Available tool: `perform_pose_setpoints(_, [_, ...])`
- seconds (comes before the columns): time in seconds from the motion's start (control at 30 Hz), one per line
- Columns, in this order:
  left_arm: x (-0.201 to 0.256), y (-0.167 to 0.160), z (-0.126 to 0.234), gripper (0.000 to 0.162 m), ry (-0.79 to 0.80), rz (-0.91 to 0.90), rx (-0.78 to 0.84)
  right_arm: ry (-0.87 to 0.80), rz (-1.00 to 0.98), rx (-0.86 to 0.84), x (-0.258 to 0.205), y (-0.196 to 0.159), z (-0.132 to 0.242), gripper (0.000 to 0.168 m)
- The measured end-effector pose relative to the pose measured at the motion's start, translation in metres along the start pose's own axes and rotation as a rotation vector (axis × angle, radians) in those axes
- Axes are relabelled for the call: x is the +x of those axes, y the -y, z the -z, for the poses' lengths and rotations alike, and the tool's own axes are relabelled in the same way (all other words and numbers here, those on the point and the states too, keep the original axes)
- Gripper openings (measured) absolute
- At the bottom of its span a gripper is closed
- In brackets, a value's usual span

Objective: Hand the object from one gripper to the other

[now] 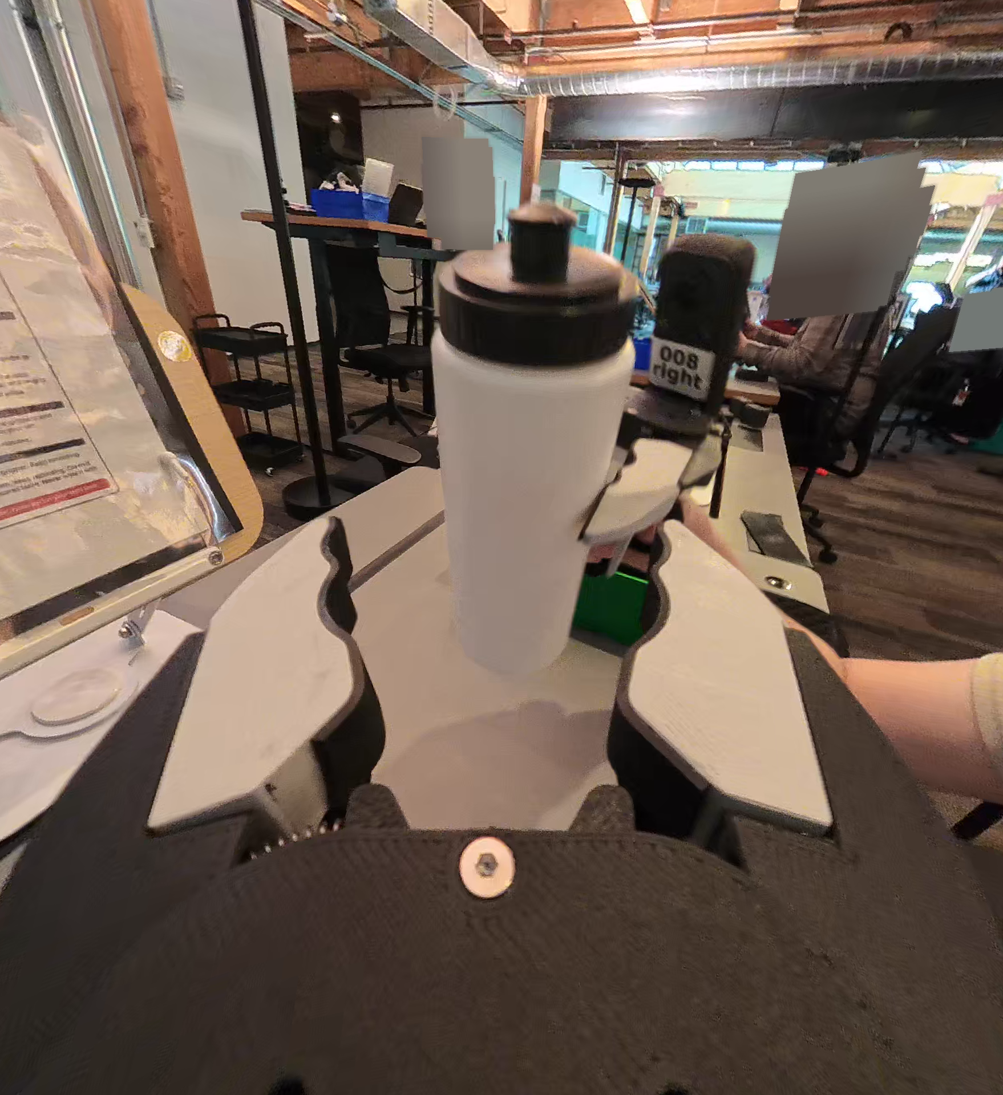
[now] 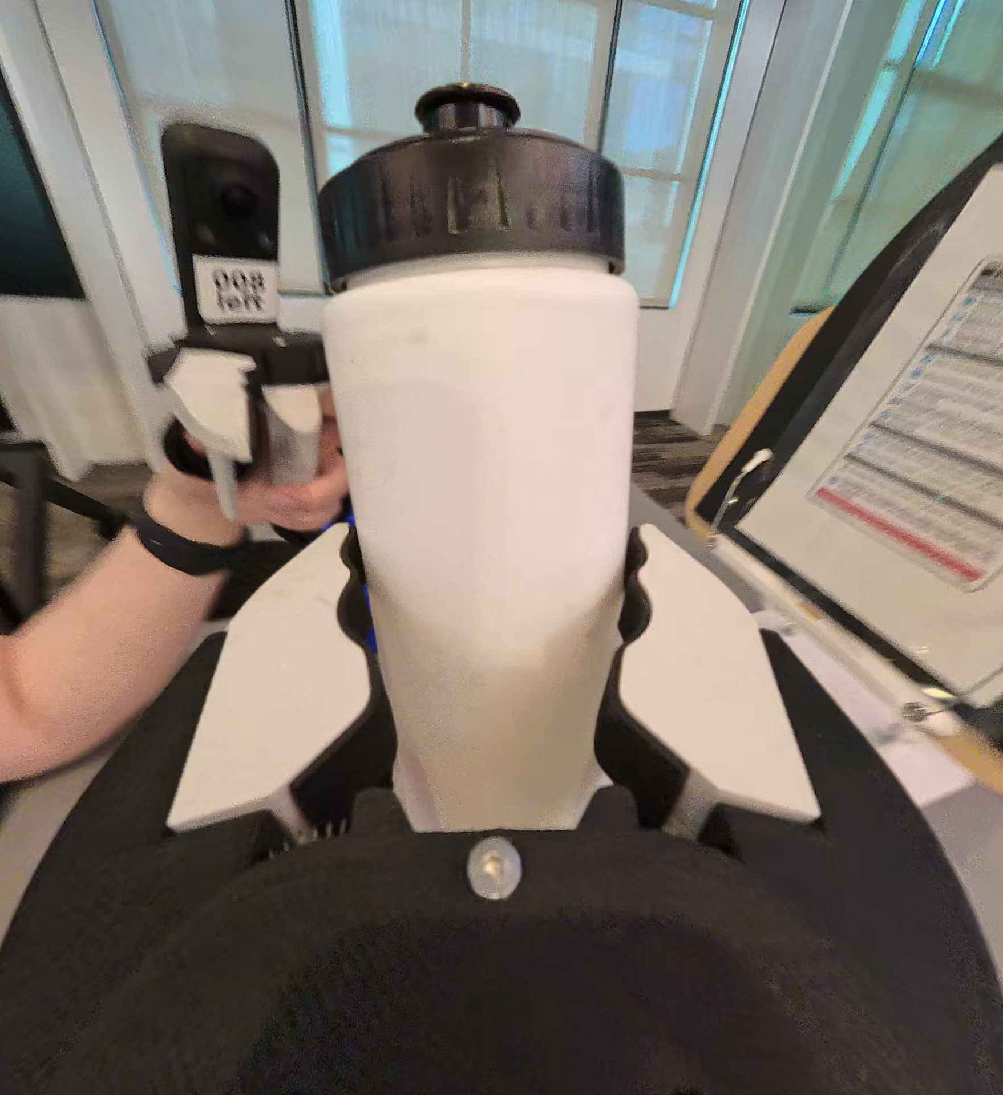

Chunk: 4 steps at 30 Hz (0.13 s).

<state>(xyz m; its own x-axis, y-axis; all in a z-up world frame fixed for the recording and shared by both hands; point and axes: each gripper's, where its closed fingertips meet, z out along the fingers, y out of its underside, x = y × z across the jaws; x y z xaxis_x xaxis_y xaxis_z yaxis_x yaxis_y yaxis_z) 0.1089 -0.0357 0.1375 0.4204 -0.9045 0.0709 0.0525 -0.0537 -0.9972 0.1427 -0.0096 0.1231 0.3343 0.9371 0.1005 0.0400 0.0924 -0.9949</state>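
A white bottle (image 1: 523,474) with a black screw cap and spout stands upright in the air. My right gripper (image 2: 490,545) is shut on its lower body (image 2: 487,474), one finger on each side. In the left wrist view the right gripper (image 1: 606,515) reaches in from the right, and one white finger lies against the bottle's side. My left gripper (image 1: 499,533) is open and empty. The bottle sits centred ahead of its wide gap, touching neither finger. In the right wrist view the left gripper (image 2: 256,450) shows to the left, behind the bottle.
A white table (image 1: 487,770) lies below. A tilted board with a laminated sheet (image 1: 42,385) stands close on the left; it also shows in the right wrist view (image 2: 902,444). A green box (image 1: 609,610) sits behind the bottle. Desks, office chairs and seated people fill the back right.
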Motion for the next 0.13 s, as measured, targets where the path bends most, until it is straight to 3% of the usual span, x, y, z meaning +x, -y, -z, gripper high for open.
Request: perform_pose_setpoints(0.13, [0.004, 0.016, 0.009, 0.096, 0.004, 0.073, 0.059, -0.136, 0.349, -0.02, -0.001, -0.002, -0.007, 0.085])
